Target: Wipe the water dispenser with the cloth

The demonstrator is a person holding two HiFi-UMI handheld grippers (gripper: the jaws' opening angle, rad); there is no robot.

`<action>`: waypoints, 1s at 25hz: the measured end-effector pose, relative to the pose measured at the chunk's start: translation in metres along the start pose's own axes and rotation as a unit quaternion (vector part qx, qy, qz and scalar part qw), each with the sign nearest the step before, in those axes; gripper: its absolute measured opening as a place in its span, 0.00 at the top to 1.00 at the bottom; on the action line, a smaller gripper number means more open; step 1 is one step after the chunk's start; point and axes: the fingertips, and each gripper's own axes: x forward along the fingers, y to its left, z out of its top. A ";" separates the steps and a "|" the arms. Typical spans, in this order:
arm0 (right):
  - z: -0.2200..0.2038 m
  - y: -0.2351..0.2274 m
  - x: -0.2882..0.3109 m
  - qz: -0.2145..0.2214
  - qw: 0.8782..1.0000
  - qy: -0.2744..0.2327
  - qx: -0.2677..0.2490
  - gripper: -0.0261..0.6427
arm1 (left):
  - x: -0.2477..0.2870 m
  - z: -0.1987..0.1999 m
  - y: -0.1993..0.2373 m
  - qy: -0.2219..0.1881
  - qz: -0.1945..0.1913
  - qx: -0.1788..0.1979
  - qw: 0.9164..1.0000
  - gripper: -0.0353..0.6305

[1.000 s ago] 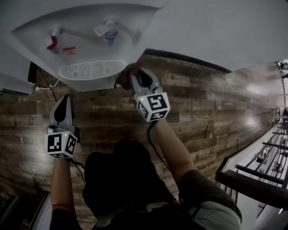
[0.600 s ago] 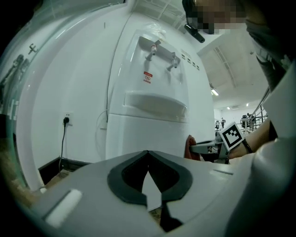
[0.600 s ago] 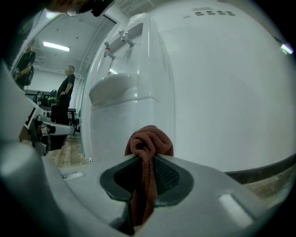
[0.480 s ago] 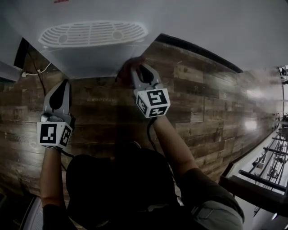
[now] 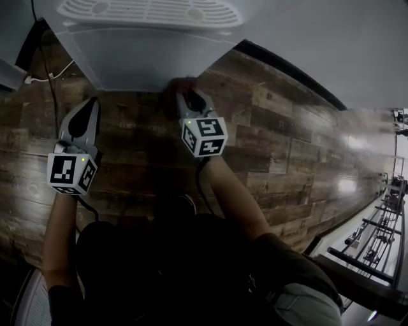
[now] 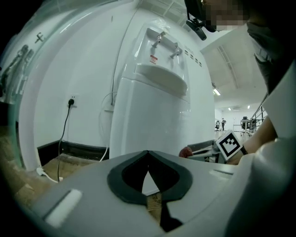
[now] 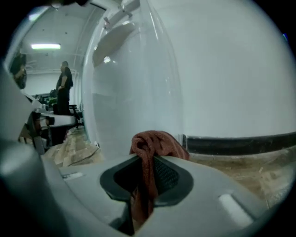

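Since half a second ago the water dispenser (image 5: 146, 60) has slid toward 12 o'clock in the head view. Its grille (image 5: 153, 11) now sits at the top edge. The right gripper has carried the cloth a little toward 11 o'clock along the cabinet's foot, while the left gripper has hardly shifted.

At 9 o'clock we see a white cable (image 5: 50, 71) lying on the plank floor (image 5: 287, 146) beside the cabinet. Just right of it the left gripper (image 5: 91, 102) points toward 12 o'clock, apart from the dispenser. In its own view the left gripper (image 6: 148, 155) has its jaws pressed together at the tips, with nothing between them. Ahead of it the water dispenser (image 6: 152, 120) stands white and upright, with two taps (image 6: 158, 37) above the drip tray (image 6: 159, 78). We cannot make out what the tray holds.

Near the centre the right gripper (image 5: 188, 97) pinches the cloth (image 5: 178, 86), a crumpled reddish-brown rag. In that gripper's view the cloth (image 7: 157, 141) bunches above the tips of the right gripper (image 7: 145, 164) and hangs down between its jaws. It sits right at the lower right corner of the water dispenser (image 7: 134, 92). We cannot tell whether it presses on the panel.
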 end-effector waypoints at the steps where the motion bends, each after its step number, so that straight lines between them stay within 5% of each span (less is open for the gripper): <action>1: 0.016 0.008 -0.012 0.017 1.000 -0.026 0.000 0.89 | -0.003 0.009 -0.001 -0.007 -0.002 0.006 1.000 0.92; 7: 0.161 0.048 -0.106 0.081 0.975 -0.207 -0.024 0.89 | -0.019 0.098 -0.008 -0.061 -0.004 -0.011 0.998 0.92; 12: 0.224 0.053 -0.112 0.082 0.960 -0.266 -0.042 0.89 | -0.015 0.149 -0.020 -0.088 -0.029 -0.005 0.996 0.92; 19: 0.171 0.059 -0.065 0.088 0.974 -0.200 -0.050 0.89 | -0.010 0.118 -0.014 -0.076 -0.042 0.006 0.996 0.92; 25: 0.088 0.053 -0.023 0.087 0.990 -0.112 -0.028 0.89 | -0.005 0.050 -0.005 -0.017 -0.067 0.017 0.998 0.92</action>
